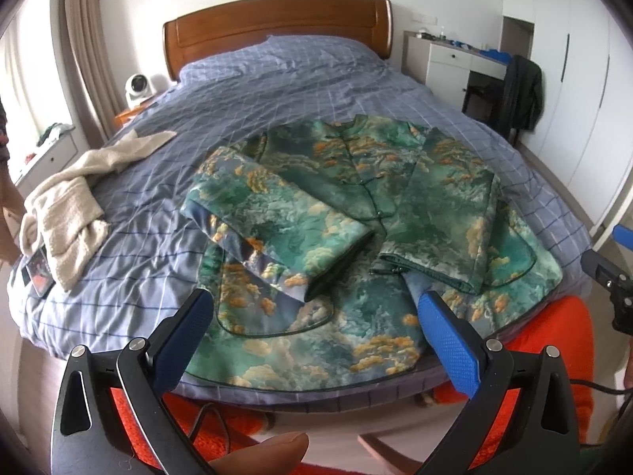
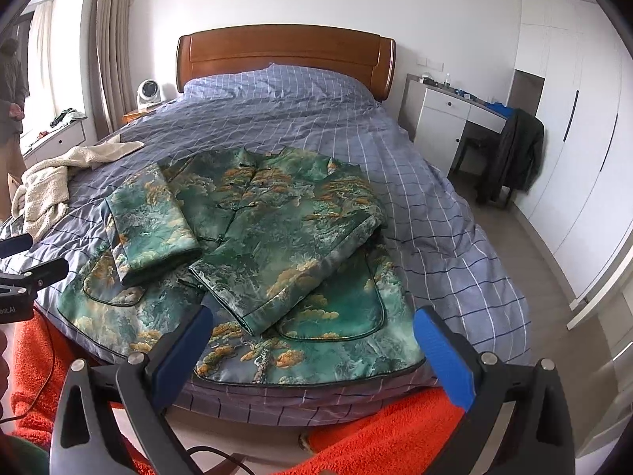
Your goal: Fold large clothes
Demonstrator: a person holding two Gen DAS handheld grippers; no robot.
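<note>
**Both grippers hovered spread over the jacket's near hem**

Left gripper [image 1: 316, 308] hung with its blue pads wide apart and nothing between them, poised above the near edge of the bed [image 1: 277, 91]. Straight ahead of it and slightly below lay the green brocade jacket [image 1: 356, 206], front up, its buttoned placket running directly away from the gripper toward the headboard [image 1: 277, 27], so the garment's long axis lined up with the gripper's own line of sight. Both sleeves were already laid inward across the body: the left sleeve [image 1: 277, 217] angled down toward the left pad, and the right sleeve [image 1: 443, 213] ended just beyond the right pad.

Right gripper [image 2: 312, 328] was likewise spread and empty, holding off the same hem [image 2: 316, 380] from the right side, with the right sleeve's cuff just ahead of its left pad. The hem lay nearest to both grippers, the collar farthest. Judging from this, the next fold would probably carry the hem forward along that axis, each gripper taking the hem corner on its own side. A cream fleece garment [image 1: 67, 206] lay well off to the left, apart from the jacket.
</note>
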